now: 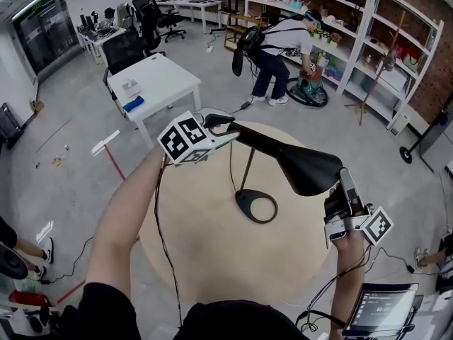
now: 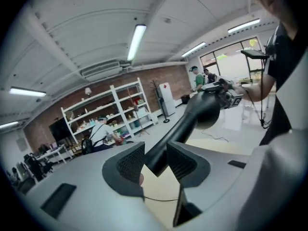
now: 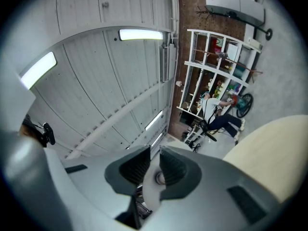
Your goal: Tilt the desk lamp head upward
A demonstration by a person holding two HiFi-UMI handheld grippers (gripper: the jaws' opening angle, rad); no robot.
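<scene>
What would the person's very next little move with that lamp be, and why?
Probably lift the right tool slightly, swinging the lamp head upward. The left tool is clamped on the lamp arm, which should steady it. The right tool seems closed on the head's far end, and the head looks about level over the table, not raised.

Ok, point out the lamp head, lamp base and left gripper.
lamp head (image 1: 311, 170): head view, its black top.
lamp base (image 1: 245, 199): head view, beside its hole.
left gripper (image 2: 155, 161): left gripper view, between fingertips.
</scene>
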